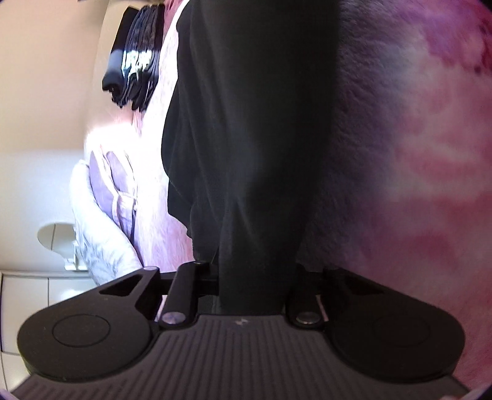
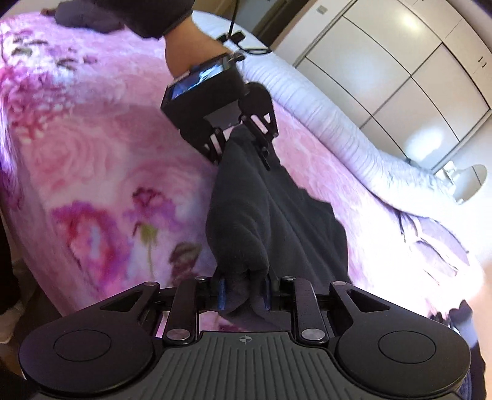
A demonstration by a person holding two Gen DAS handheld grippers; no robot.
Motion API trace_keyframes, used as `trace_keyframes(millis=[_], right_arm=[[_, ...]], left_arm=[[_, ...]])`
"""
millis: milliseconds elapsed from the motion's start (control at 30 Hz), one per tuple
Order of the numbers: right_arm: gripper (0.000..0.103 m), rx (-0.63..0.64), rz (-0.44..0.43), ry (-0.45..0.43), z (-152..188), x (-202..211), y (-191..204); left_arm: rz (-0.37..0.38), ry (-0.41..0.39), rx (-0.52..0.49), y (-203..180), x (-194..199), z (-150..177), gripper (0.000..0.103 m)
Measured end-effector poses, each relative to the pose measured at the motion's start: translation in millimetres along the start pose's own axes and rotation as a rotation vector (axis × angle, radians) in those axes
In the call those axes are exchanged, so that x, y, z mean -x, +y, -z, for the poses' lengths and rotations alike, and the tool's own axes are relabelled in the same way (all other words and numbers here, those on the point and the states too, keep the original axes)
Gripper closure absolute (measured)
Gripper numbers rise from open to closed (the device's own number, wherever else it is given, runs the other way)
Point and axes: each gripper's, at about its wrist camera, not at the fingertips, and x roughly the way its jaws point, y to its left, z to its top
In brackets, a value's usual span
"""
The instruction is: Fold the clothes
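A dark fleece garment (image 2: 270, 221) hangs stretched between my two grippers above the pink floral blanket (image 2: 92, 138) on the bed. In the right wrist view my right gripper (image 2: 244, 292) is shut on the near end, with bunched cloth pinched between its blue pads (image 2: 221, 292). At the far end a person's hand (image 2: 187, 46) holds my left gripper (image 2: 241, 157), which is clamped on the cloth. In the left wrist view the same garment (image 1: 246, 154) fills the middle and hides that gripper's fingers.
A stack of folded dark clothes (image 1: 135, 61) lies farther along the bed. A lavender duvet (image 2: 338, 123) runs along the bed's far side. White wardrobe doors (image 2: 399, 61) stand behind it. Another dark garment (image 2: 86, 18) lies at the bed's far end.
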Motion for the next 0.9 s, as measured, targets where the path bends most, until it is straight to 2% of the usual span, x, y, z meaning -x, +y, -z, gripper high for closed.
trace_keyframes(millis=[100, 233, 400, 567, 600, 667, 700, 733, 800, 900], right_arm=[[0.057, 0.003, 0.041, 0.014, -7, 3, 22], [0.040, 0.047, 0.100, -0.012, -23, -5, 47], [0.038, 0.120, 0.142, 0.034, -28, -37, 65], [0.038, 0.215, 0.199, 0.077, -12, -45, 53], [0.040, 0.221, 0.208, 0.087, -7, -45, 46], [0.050, 0.202, 0.185, 0.100, 0, -48, 30], [0.066, 0.192, 0.163, 0.102, 3, -48, 22], [0.077, 0.192, 0.143, 0.097, 4, -46, 16], [0.081, 0.196, 0.104, 0.075, 0, -39, 1], [0.083, 0.258, 0.114, 0.011, -12, -31, -32]], left_arm=[[0.024, 0.014, 0.021, 10, -1, -5, 0.088], [0.037, 0.024, 0.012, 14, -4, -9, 0.089], [0.043, 0.027, 0.020, 11, 2, -12, 0.089], [0.046, 0.022, 0.038, 7, 8, -4, 0.089], [0.046, 0.022, 0.044, 6, 9, -3, 0.089], [0.045, 0.022, 0.056, 4, 13, -1, 0.089], [0.040, 0.025, 0.059, 4, 15, 0, 0.090], [0.034, 0.028, 0.062, 4, 18, 1, 0.090], [0.004, 0.034, 0.094, 9, 26, 7, 0.091], [-0.052, 0.077, 0.147, 29, 41, 20, 0.091]])
